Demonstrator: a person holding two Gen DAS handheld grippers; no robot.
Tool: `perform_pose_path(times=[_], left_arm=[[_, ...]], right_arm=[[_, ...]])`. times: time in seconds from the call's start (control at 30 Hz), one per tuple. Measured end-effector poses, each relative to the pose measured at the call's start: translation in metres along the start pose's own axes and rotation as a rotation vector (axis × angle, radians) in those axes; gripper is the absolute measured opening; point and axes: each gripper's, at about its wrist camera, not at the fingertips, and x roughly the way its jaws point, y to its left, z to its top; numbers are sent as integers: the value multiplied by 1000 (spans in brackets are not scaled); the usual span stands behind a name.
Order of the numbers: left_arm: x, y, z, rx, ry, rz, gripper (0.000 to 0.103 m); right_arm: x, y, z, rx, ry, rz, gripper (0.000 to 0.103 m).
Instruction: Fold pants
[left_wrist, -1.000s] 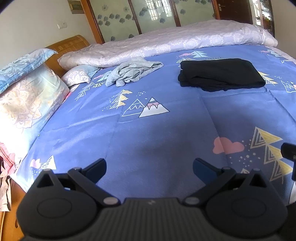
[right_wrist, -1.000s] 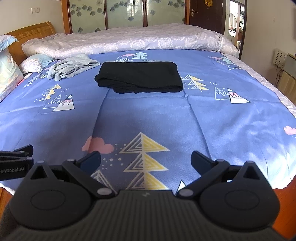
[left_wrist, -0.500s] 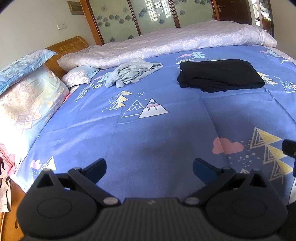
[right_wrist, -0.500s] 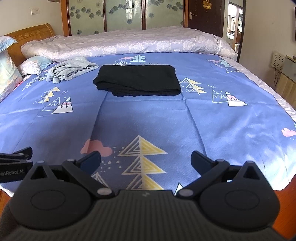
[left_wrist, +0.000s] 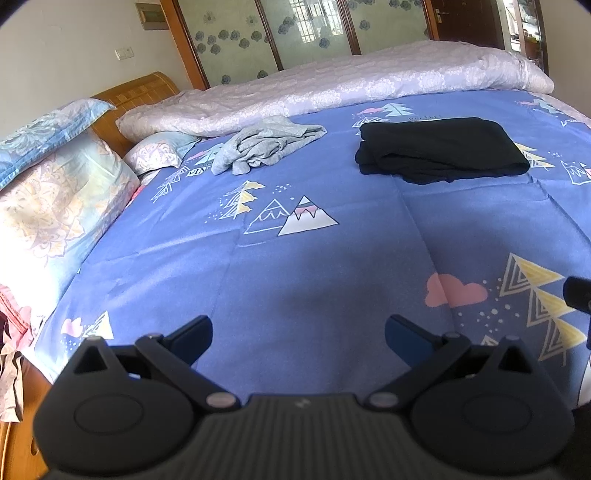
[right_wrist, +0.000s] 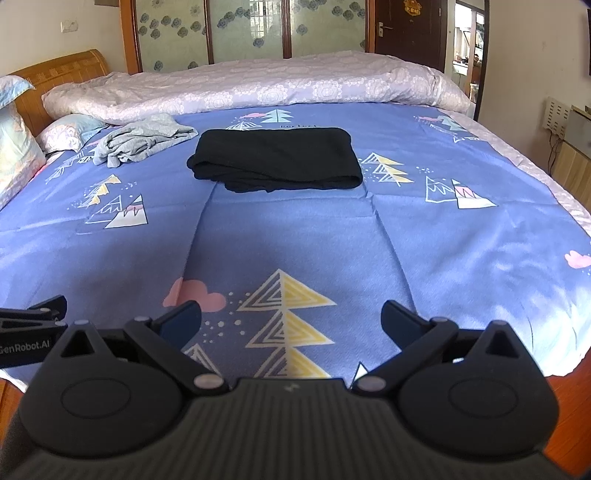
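Note:
Black pants lie folded into a flat rectangle on the blue patterned bed sheet, far ahead and to the right in the left wrist view. In the right wrist view the black pants lie straight ahead at mid-bed. My left gripper is open and empty above the near part of the sheet. My right gripper is open and empty above the sheet near the bed's front edge, well short of the pants.
A crumpled grey garment lies left of the pants, also in the right wrist view. A rolled pale quilt runs along the far side. Pillows and a wooden headboard stand at the left.
Both grippers have drawn back slightly and tilted up a little, so the pants sit a bit lower in both views. Both stay open and empty.

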Motion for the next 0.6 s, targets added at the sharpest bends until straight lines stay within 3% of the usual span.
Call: perform_pose_path(times=[0.6], left_arm=[[0,-1,0,23,-33,67,103]], right_arm=[[2,-4,0,42,28,60,103]])
